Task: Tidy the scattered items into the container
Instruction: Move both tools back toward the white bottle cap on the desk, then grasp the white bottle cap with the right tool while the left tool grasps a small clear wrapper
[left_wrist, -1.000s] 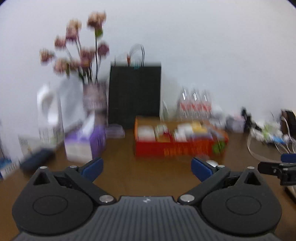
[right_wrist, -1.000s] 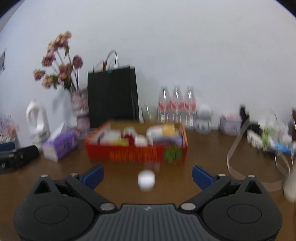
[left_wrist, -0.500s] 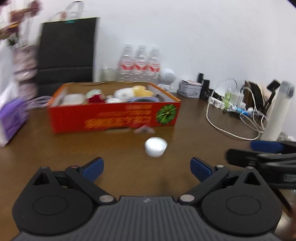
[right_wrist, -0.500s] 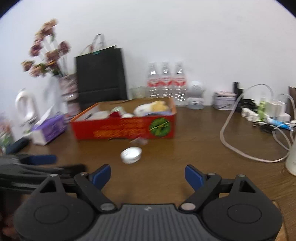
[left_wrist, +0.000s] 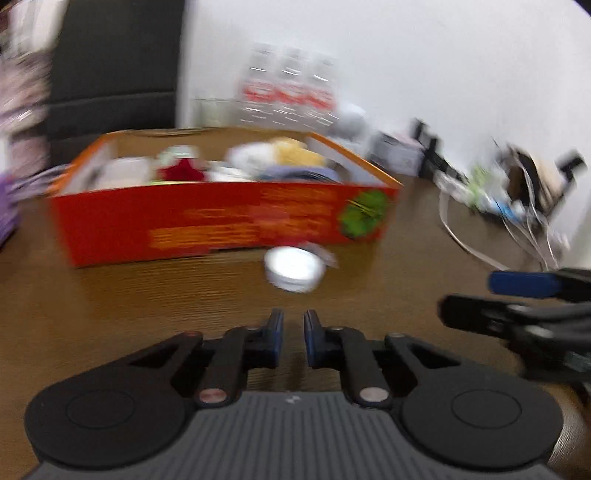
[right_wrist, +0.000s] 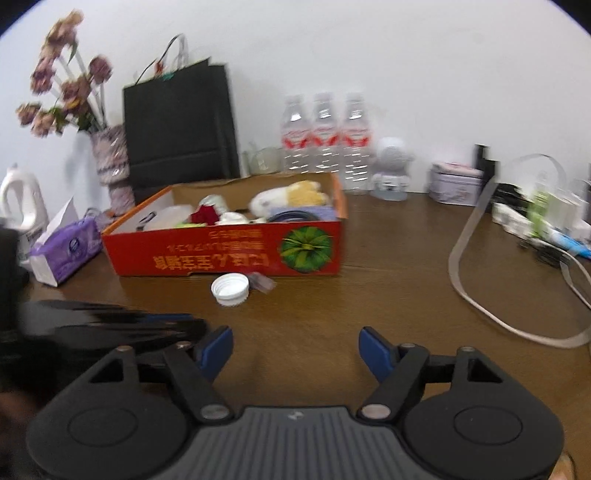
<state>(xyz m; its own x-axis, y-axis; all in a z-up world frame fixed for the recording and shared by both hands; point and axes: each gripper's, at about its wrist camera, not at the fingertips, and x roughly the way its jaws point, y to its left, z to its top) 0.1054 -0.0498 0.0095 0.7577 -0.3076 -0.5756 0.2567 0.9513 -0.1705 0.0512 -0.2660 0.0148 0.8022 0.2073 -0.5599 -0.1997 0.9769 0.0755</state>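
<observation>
1. Your left gripper (left_wrist: 293, 334) is pressed together with nothing between the pads, hanging over bare table (left_wrist: 110, 314) short of the white cap (left_wrist: 294, 267).
2. Your right gripper (right_wrist: 295, 349) is spread but closing, nothing between its fingers.
3. The white cap (right_wrist: 230, 289) lies on the table just in front of the red box (right_wrist: 229, 254), beside a small clear wrapper (right_wrist: 262, 282).
4. The box is already holding a plush toy (right_wrist: 288, 199) and other bits.

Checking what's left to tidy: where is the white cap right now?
In the right wrist view the white cap lies on the table, left of centre, just outside the red box's front wall.
</observation>
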